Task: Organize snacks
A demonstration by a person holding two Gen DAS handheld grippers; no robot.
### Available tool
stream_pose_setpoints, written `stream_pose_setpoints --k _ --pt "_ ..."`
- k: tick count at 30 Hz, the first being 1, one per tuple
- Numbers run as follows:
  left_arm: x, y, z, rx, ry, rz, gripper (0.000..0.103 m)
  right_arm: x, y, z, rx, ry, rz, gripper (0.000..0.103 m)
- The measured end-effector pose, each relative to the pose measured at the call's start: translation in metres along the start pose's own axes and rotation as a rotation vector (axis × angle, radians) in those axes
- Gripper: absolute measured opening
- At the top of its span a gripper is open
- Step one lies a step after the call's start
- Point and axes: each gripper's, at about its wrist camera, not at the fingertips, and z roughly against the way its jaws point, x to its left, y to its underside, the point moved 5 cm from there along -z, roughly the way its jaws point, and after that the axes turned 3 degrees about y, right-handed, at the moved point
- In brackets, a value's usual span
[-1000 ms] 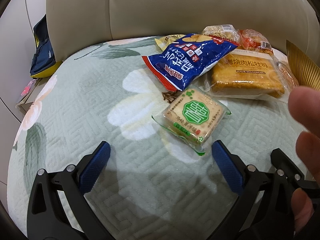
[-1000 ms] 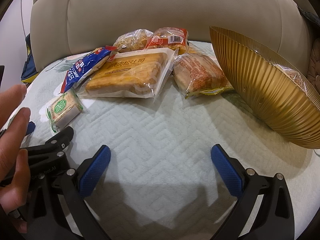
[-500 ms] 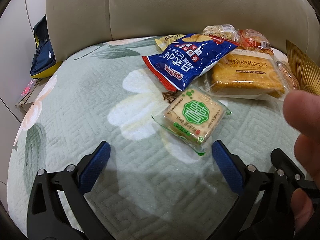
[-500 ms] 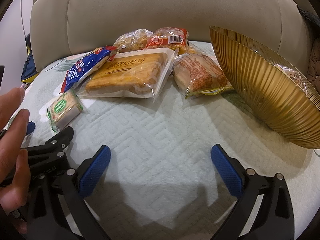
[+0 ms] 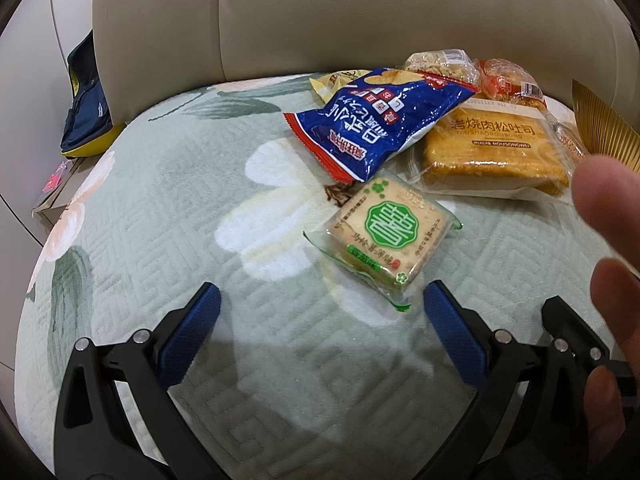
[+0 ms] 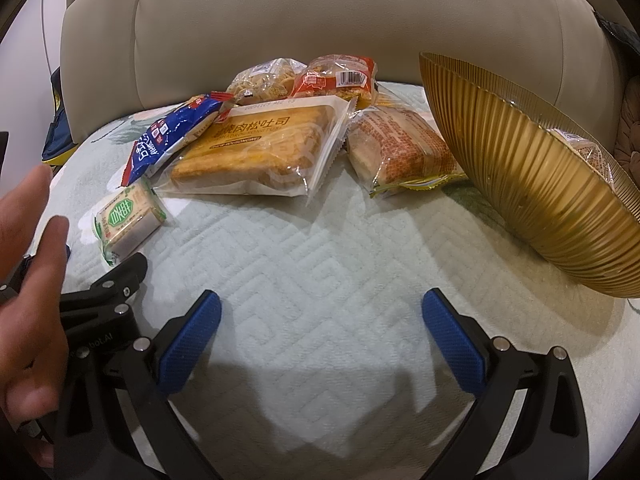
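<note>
Snack packs lie on a quilted green seat cover. A square cracker pack with a green label (image 5: 386,234) (image 6: 128,220) sits just beyond my left gripper (image 5: 318,312), which is open and holds nothing. Behind it lie a blue chip bag (image 5: 376,124) (image 6: 168,136) and a large toast pack (image 5: 496,148) (image 6: 260,148). My right gripper (image 6: 320,312) is open over bare cover. An orange bun pack (image 6: 400,152) lies beside a gold ribbed bowl (image 6: 532,184) (image 5: 600,128) with one wrapped snack (image 6: 588,152) inside. Two small packs (image 6: 304,78) lie at the back.
A beige sofa backrest (image 6: 320,20) rises behind the snacks. A hand (image 6: 28,292) holds the left gripper's frame; fingers (image 5: 608,208) show at the right of the left wrist view. A dark blue and yellow bag (image 5: 84,108) lies off the seat's left edge.
Both grippers have stayed put and open. Only the person's fingers have shifted slightly at the edges of both views.
</note>
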Motion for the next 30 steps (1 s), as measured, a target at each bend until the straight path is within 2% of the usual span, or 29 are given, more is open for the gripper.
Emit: stream_pose_setpoints --k 30 --pt "-0.0011 -0.0014 -0.0006 -0.004 0.000 -0.001 0.100 -0.0020 0.0003 0.0016 0.000 -0.018 -0.014 0.098"
